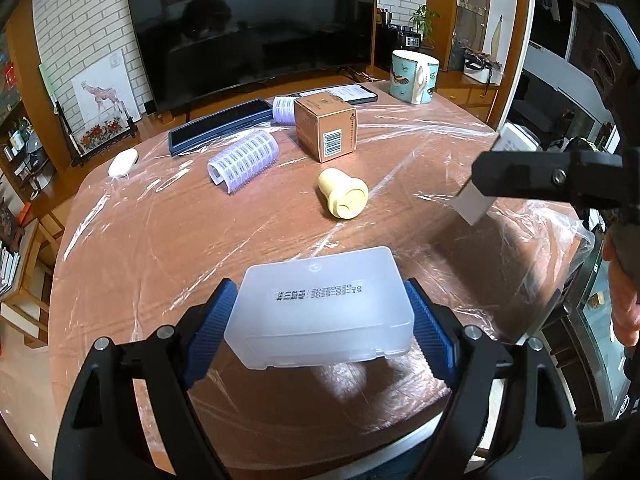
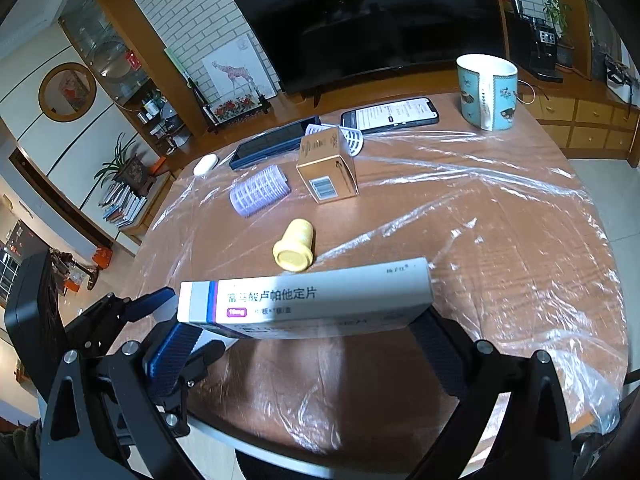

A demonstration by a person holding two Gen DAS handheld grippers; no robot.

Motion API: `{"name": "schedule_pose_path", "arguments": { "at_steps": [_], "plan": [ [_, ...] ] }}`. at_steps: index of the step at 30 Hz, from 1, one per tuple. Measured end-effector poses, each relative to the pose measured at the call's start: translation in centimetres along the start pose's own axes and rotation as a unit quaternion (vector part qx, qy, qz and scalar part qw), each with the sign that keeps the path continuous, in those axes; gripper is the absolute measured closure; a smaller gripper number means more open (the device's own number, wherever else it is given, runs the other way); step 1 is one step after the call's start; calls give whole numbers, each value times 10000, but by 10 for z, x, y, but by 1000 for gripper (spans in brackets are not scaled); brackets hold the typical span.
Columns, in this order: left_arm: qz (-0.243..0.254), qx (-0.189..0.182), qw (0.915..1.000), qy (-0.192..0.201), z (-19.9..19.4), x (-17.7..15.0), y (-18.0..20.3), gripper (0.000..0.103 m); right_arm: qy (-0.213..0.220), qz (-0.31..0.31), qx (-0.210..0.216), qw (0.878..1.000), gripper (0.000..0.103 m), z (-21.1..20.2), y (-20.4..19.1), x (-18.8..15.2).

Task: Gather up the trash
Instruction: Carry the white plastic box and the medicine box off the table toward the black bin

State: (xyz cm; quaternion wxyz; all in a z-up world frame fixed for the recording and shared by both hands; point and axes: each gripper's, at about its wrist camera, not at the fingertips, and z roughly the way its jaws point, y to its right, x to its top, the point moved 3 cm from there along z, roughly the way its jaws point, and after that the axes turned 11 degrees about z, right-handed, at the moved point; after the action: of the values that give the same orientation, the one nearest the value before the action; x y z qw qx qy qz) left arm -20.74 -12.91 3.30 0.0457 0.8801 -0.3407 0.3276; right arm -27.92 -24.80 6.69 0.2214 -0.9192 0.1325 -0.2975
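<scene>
My left gripper (image 1: pixel 320 320) is shut on a translucent white plastic box (image 1: pixel 320 300), its blue pads pressing the two short ends, just above the near edge of the table. My right gripper (image 2: pixel 304 344) is shut on a long white medicine carton (image 2: pixel 312 300) with a purple stripe, held lengthwise over the near edge. In the left wrist view the right gripper (image 1: pixel 520 176) shows at the right with the carton's end (image 1: pixel 474 204) sticking out. A small yellow bottle (image 1: pixel 343 194) (image 2: pixel 294 246) lies on its side mid-table. Behind it stand a brown cardboard box (image 1: pixel 326 126) (image 2: pixel 328 170) and a purple hair roller (image 1: pixel 243 159) (image 2: pixel 260 190).
The round wooden table (image 1: pixel 200 260) (image 2: pixel 480 240) is covered in crinkled clear film. At the back lie a dark tablet (image 1: pixel 220 126), a lit phone (image 2: pixel 390 114), a second roller (image 1: pixel 284 109), a white oval thing (image 1: pixel 123 162) and a patterned mug (image 1: pixel 414 76) (image 2: pixel 488 92). A TV stands behind.
</scene>
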Motion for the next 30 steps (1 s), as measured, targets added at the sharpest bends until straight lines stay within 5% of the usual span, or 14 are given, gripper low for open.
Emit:
{"name": "schedule_pose_path", "arguments": {
  "at_steps": [30],
  "plan": [
    [-63, 92, 9999, 48, -33, -31, 30, 18, -339, -207, -80, 9992, 5, -38, 13, -69]
  ]
}}
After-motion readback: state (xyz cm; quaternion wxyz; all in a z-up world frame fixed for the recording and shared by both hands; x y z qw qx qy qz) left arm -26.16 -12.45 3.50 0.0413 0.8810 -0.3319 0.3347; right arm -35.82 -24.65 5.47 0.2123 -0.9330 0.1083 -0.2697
